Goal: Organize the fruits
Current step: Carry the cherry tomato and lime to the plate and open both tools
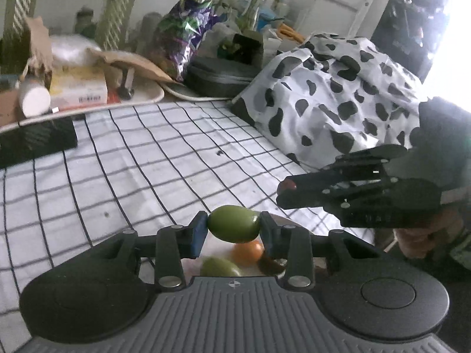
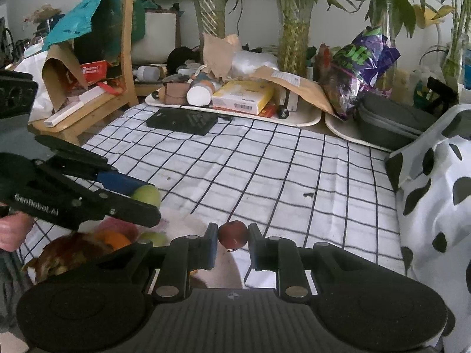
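Gripping a green mango [image 1: 234, 223] crosswise in the left gripper [image 1: 234, 231], long axis spanning pad to pad, hovering directly above the fruit pile [image 1: 232, 257]; pinching a small red apple [image 2: 232, 234] in the right gripper [image 2: 232, 242], off beside it over the checked cloth [image 2: 265, 170].

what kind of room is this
Probably a lived-in home room, not a lab: a checked tablecloth, potted plants, a cluttered wooden chair and a cow-print cloth.

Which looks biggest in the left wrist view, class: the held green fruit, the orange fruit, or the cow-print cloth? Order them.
1. cow-print cloth, by far.
2. green fruit, held in the left gripper.
3. orange fruit, though it is partly hidden and farther from the camera, so its true size against the green one is unsure.
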`<state>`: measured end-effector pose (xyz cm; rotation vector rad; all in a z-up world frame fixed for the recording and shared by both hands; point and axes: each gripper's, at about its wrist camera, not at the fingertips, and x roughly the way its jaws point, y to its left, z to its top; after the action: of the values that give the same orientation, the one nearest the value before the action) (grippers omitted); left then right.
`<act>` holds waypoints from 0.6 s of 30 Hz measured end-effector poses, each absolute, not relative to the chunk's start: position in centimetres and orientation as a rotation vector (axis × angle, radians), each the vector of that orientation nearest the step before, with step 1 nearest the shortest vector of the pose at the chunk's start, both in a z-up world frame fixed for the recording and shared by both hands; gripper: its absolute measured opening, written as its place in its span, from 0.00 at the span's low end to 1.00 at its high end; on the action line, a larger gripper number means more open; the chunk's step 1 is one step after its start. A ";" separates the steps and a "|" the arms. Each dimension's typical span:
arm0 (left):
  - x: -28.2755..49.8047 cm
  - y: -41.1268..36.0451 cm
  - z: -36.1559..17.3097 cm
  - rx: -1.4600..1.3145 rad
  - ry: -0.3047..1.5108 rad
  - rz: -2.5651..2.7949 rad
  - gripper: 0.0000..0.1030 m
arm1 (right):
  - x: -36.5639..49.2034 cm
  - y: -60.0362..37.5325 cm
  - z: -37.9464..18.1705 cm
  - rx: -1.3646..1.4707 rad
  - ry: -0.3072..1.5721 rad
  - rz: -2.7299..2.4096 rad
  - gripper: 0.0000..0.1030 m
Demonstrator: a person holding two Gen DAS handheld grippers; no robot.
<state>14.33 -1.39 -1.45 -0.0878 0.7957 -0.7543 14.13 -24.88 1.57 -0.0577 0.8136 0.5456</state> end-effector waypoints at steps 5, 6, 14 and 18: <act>14.1 -1.6 -1.9 -0.090 0.822 -0.761 0.36 | 12.8 -24.9 1.7 -0.060 0.817 0.551 0.22; 14.1 -1.7 -1.9 -0.083 0.824 -0.750 0.36 | 12.7 -24.9 1.7 -0.060 0.818 0.551 0.22; 12.9 -1.5 -1.1 -0.053 0.777 -0.695 0.71 | 11.3 -25.2 1.7 -0.056 0.829 0.541 0.22; 12.3 -0.7 -0.6 -0.054 0.759 -0.649 0.71 | 10.7 -25.3 1.8 -0.050 0.836 0.541 0.22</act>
<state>12.28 -0.73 -0.61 -0.0544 0.7585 -0.6486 10.72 -25.33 1.77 -0.0498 0.8358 0.5414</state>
